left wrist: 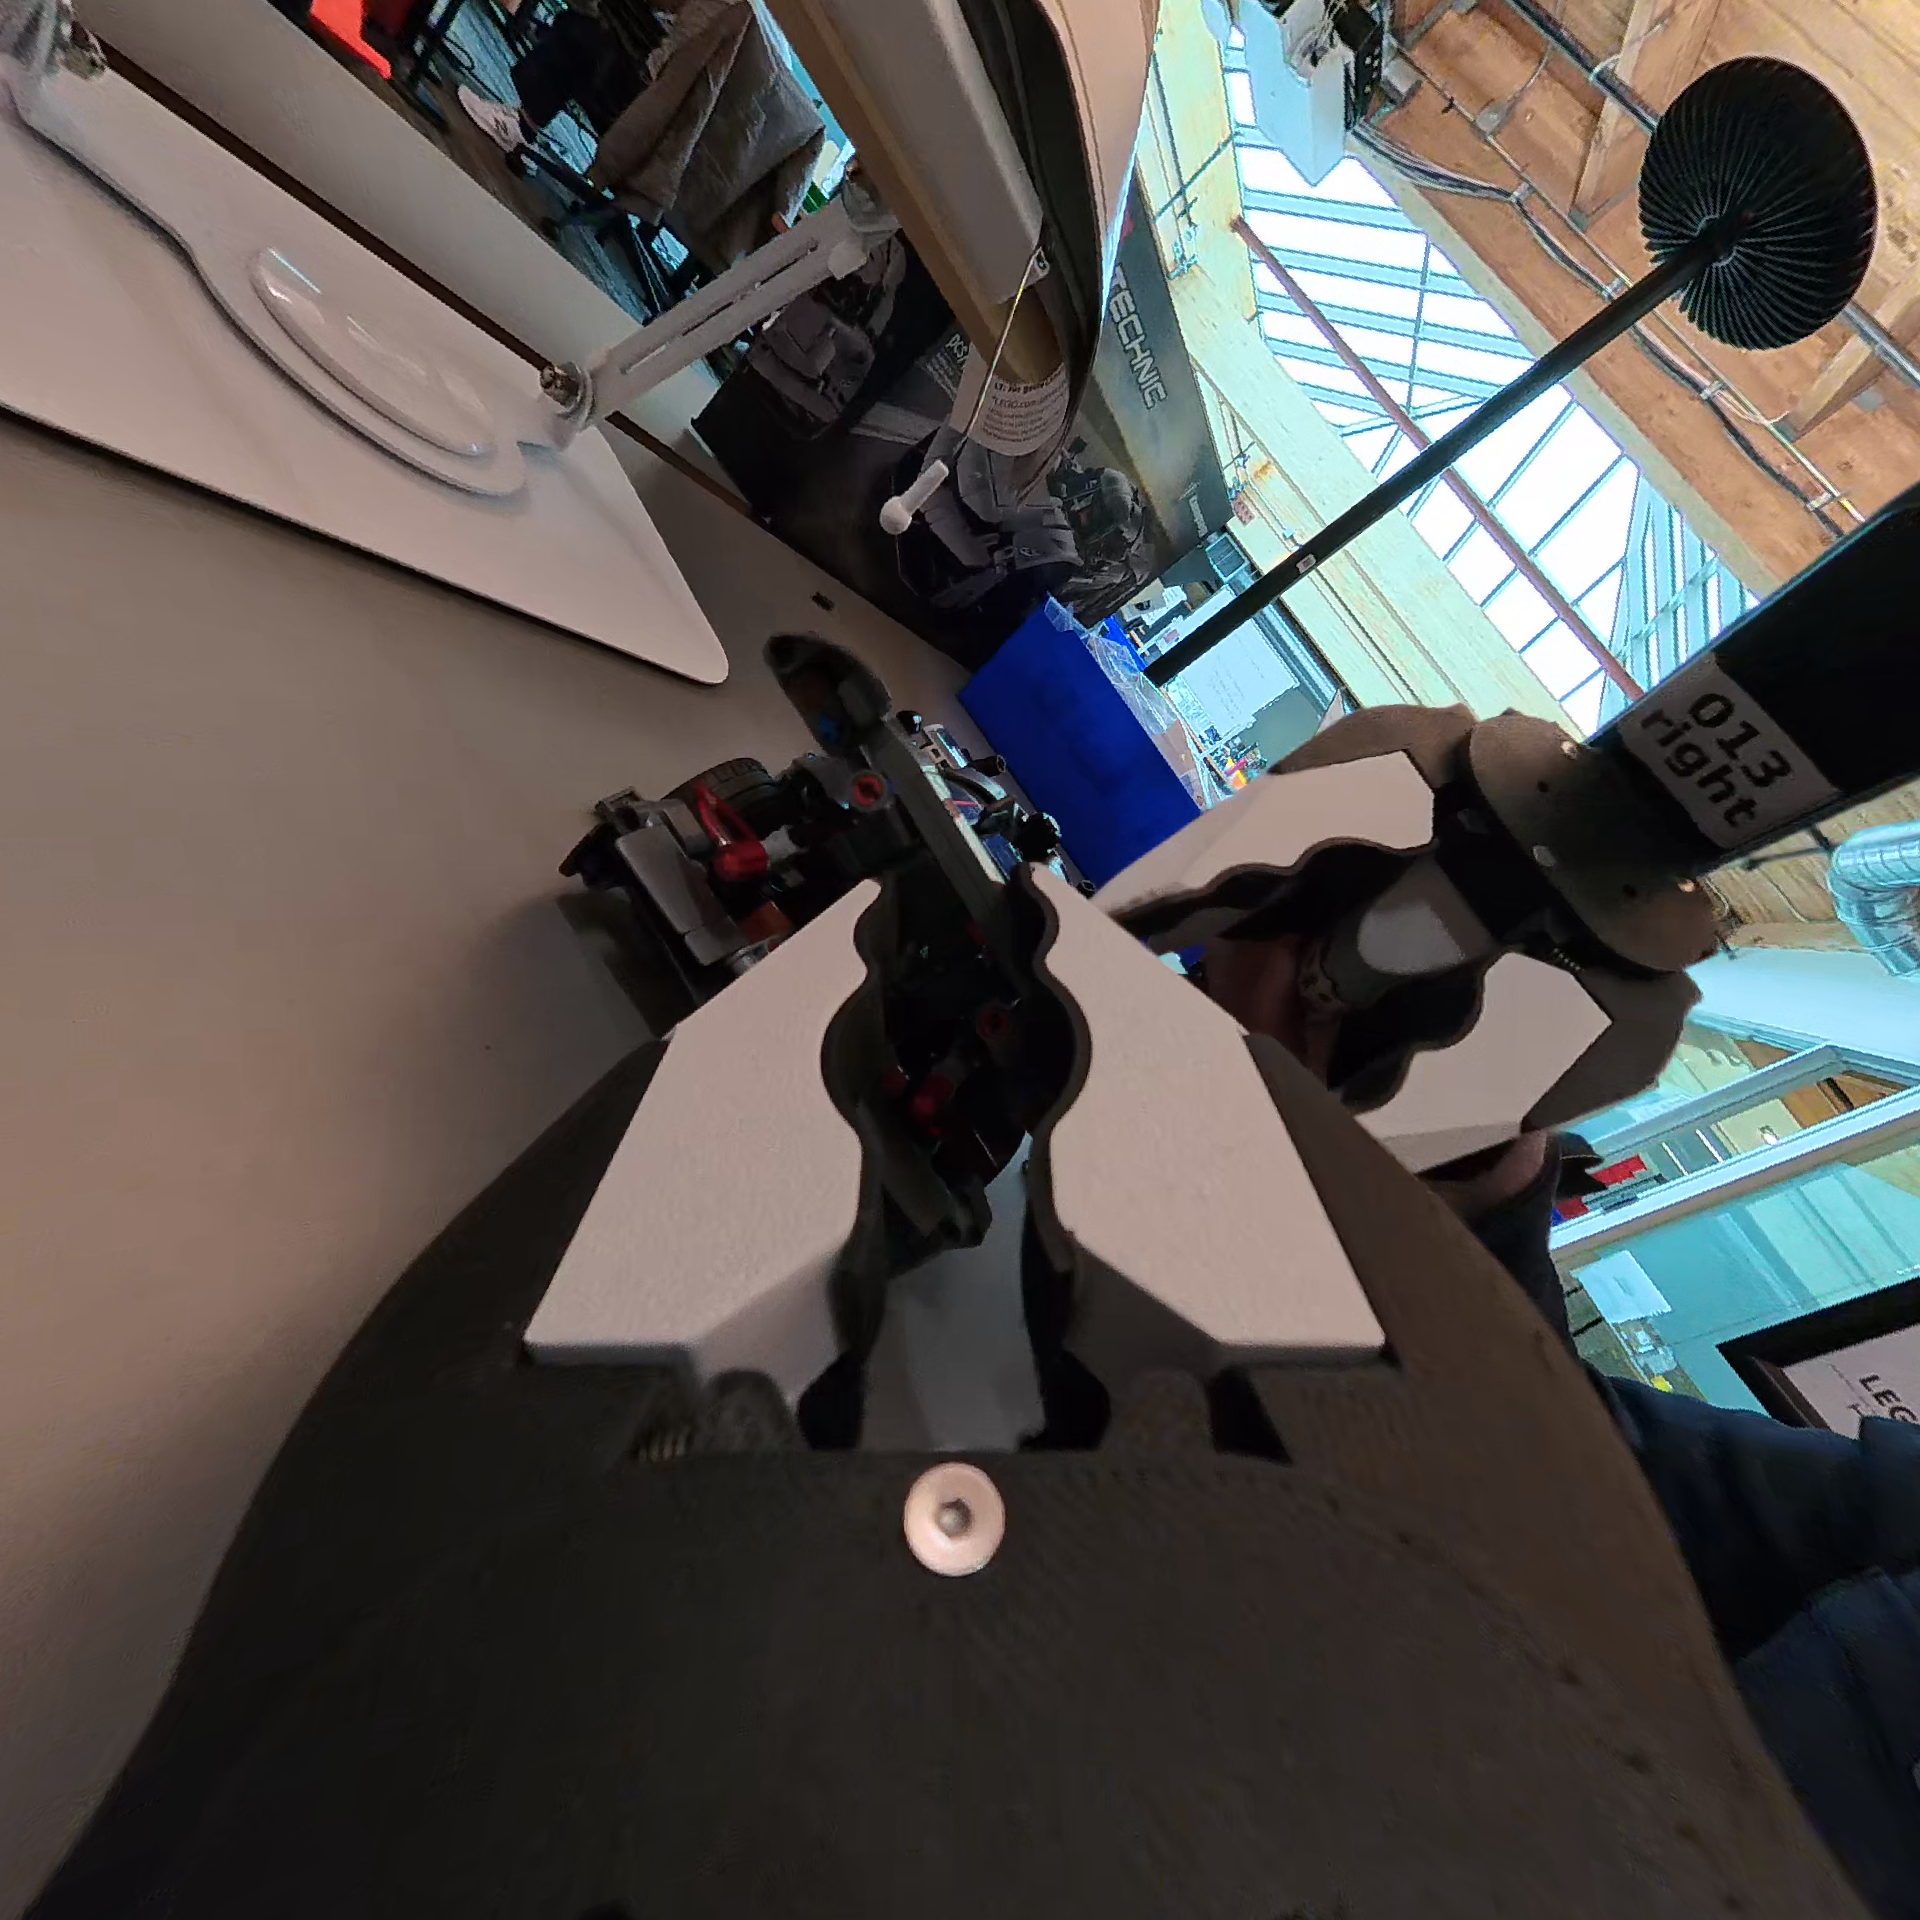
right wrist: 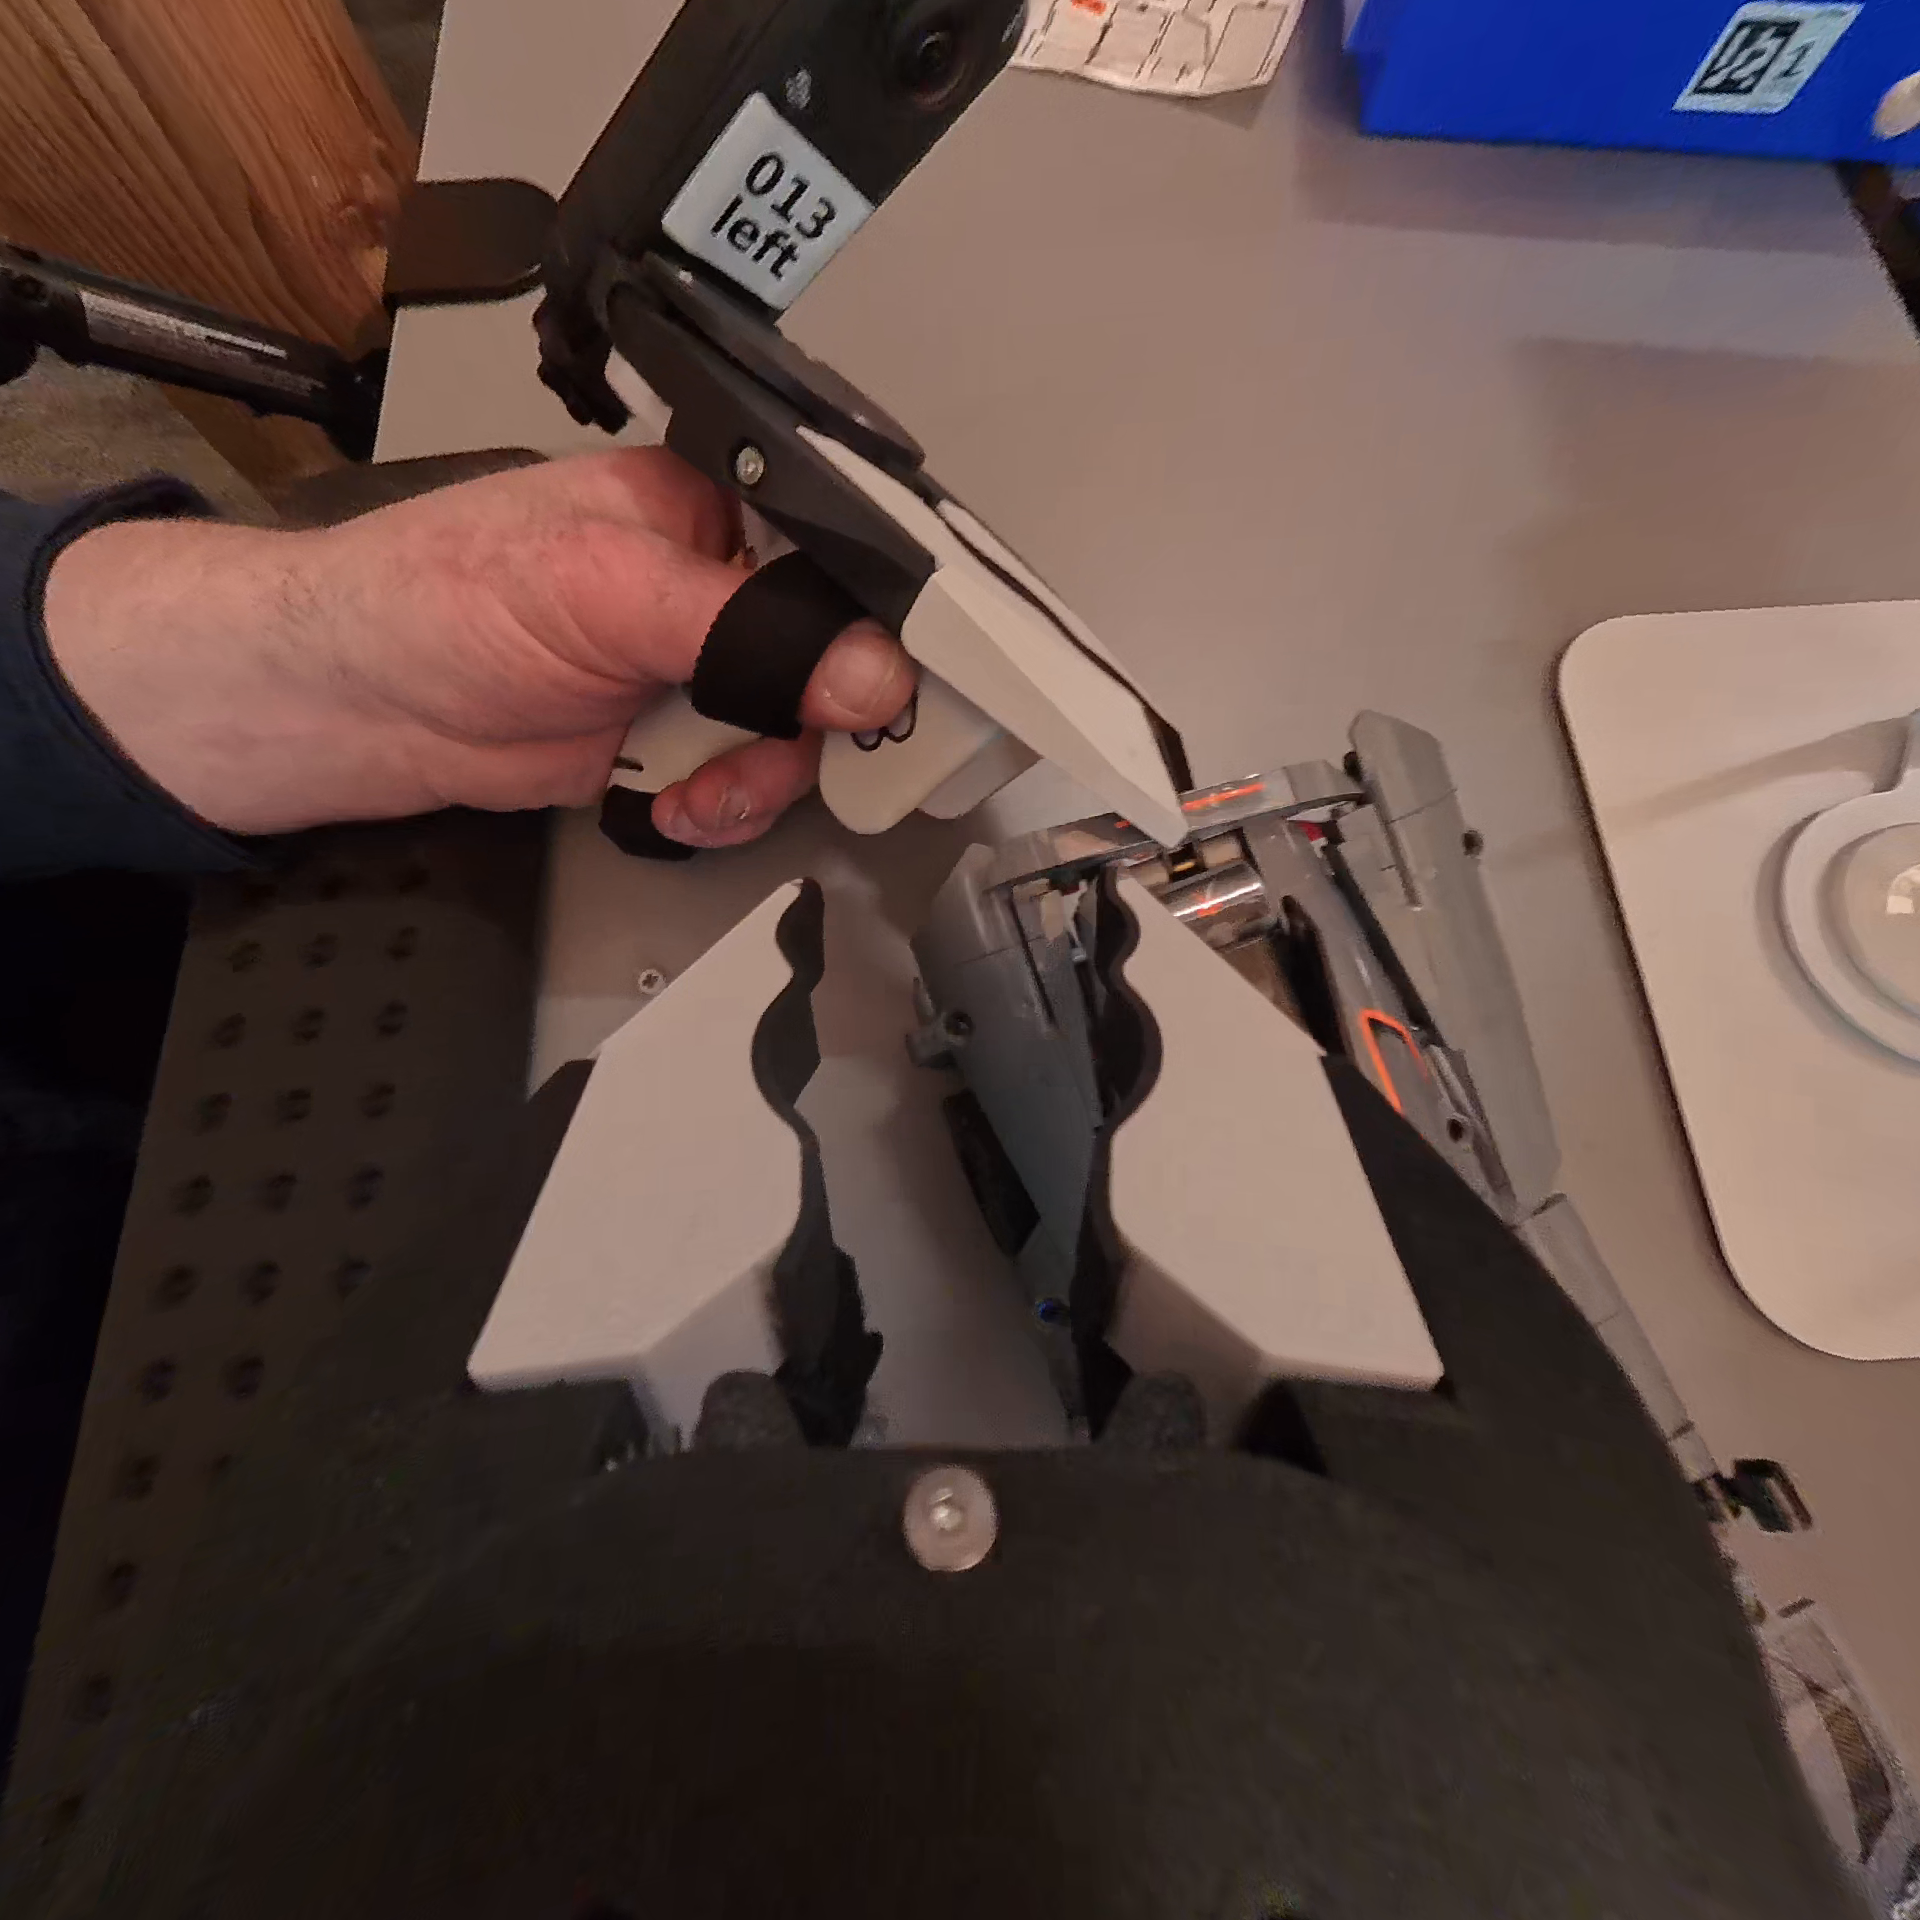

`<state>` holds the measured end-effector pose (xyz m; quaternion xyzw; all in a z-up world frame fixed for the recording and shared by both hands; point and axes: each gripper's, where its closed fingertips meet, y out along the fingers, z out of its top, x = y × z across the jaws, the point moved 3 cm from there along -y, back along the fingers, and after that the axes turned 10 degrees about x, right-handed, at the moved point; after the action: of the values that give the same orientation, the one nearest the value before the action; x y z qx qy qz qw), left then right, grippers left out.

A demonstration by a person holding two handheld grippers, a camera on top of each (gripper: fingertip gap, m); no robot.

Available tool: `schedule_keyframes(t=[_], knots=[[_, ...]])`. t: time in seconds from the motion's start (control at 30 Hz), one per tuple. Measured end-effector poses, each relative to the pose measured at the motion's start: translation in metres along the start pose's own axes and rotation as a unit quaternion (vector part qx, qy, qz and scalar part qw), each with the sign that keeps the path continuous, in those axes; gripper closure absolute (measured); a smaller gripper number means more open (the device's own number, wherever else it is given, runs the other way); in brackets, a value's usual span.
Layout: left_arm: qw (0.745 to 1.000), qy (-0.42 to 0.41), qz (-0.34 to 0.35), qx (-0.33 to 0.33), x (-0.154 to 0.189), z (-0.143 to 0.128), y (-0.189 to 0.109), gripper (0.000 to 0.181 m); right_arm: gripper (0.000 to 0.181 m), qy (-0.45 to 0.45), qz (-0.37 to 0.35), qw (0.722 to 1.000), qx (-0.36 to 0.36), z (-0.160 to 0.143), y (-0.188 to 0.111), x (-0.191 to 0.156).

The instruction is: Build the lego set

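The grey plastic lego model (right wrist: 1226,997) shows glossy, mirror-like chrome strips (catching orange light). The smooth matt grey tabletop (right wrist: 1299,416) meets a knotty brown wood panel (right wrist: 208,135); the black gripper body (right wrist: 935,1714) looks rough, grainy.

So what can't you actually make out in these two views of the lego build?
- Left wrist view: most of the lego model is masked by the left gripper fingers; what they pinch stays unclear.
- Right wrist view: the right gripper body covers the model's near end.
- Right wrist view: the blue bin and white tray run off the edge.
- Left wrist view: motion blur smears the tray.
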<state>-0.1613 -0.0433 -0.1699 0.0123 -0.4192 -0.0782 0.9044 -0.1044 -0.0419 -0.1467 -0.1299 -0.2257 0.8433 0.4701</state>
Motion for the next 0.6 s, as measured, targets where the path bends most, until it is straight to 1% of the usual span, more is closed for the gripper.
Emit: schedule_keyframes(t=[0.1, 0.17, 0.33, 0.6], knots=[[1.000, 0.000, -0.001, -0.001, 0.001, -0.001, 0.000, 0.162, 0.129, -0.001, -0.012, 1.000, 0.016, 0.004, 0.000, 0.005], [1.000, 0.001, -0.002, -0.003, 0.001, -0.001, 0.001, 0.162, 0.127, -0.003, -0.019, 1.000, 0.018, 0.004, 0.003, 0.007], [1.000, 0.000, 0.001, 0.000, -0.001, 0.000, 0.000, 0.162, 0.128, -0.014, -0.030, 0.999, 0.017, 0.004, 0.006, 0.008], [1.000, 0.003, -0.005, -0.008, 0.002, -0.003, 0.000, 0.162, 0.129, -0.001, -0.028, 0.999, 0.022, 0.004, -0.005, 0.012]])
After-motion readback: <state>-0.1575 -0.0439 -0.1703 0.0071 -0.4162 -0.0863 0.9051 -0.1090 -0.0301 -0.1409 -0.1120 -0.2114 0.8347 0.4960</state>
